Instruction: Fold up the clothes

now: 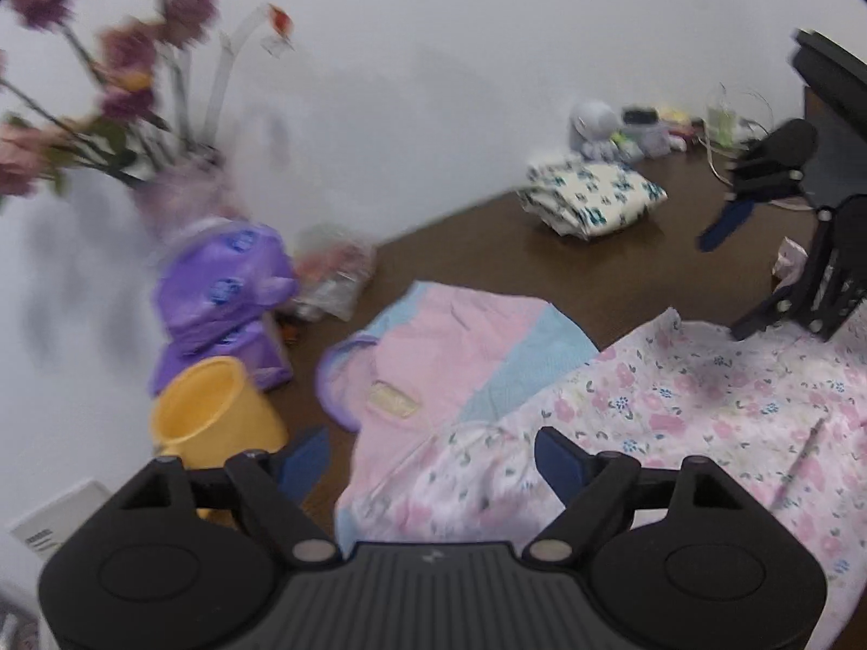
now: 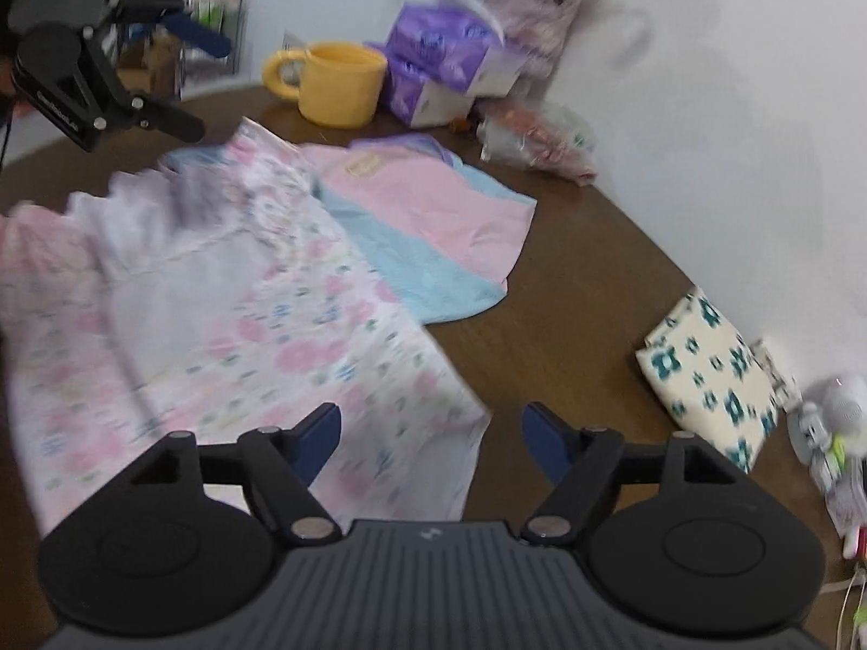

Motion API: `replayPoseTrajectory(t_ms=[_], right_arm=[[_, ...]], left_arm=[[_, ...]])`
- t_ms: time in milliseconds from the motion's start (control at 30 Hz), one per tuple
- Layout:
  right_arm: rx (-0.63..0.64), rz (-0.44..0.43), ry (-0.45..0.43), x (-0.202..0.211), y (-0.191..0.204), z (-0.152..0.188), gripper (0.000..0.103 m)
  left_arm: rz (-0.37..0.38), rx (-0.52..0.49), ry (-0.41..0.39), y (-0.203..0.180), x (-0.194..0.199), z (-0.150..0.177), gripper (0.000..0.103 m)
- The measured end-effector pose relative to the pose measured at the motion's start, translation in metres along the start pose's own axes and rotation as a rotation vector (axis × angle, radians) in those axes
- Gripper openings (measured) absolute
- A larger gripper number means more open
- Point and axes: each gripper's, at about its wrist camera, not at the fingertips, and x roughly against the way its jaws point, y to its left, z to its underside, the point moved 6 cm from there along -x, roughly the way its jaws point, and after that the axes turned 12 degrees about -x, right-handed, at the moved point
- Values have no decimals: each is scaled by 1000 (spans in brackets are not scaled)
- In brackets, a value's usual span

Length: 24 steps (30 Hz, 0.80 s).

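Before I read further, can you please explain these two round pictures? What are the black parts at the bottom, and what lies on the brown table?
Each picture comes from a camera fixed on hand-held tongs, looking forward along two blue-tipped fingers. One shows the left tongs, the other the right tongs. Both are open and hold nothing. On the table lie a floral garment partly over a pink and blue shirt, a folded patterned cloth, a yellow mug and purple tissue packs.
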Motion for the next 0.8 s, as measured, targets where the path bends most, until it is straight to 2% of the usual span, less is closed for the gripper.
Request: replayPoseTrajectory(t_ms=[133, 300, 333, 367, 400, 467, 500, 533, 600, 800], right_arm=[[-14, -60, 74, -41, -13, -9, 75], [-80, -131, 101, -71, -30, -5, 68], [-92, -148, 102, -74, -31, -4, 66], [-103, -165, 104, -76, -33, -3, 65], [-115, -182, 106, -79, -34, -2, 60], [-127, -225, 94, -77, -33, -1, 41], [-129, -240, 91, -76, -32, -2, 21], [-124, -245, 86, -74, -31, -2, 8], [-107, -236, 64, -67, -28, -1, 4], [-15, -163, -42, -33, -13, 3, 2]], left_arm=[[80, -49, 37, 5, -41, -1, 79], [200, -26, 38, 9, -67, 11, 67], [217, -19, 41, 10, -70, 13, 63], [235, -11, 44, 11, -73, 16, 55], [254, -7, 46, 11, -75, 18, 49], [279, -6, 40, 10, -76, 19, 22], [291, -5, 37, 9, -76, 20, 13], [292, -18, 29, 7, -74, 21, 1], [292, -43, 13, 3, -71, 21, 1], [184, -138, -90, -7, -29, 20, 0]])
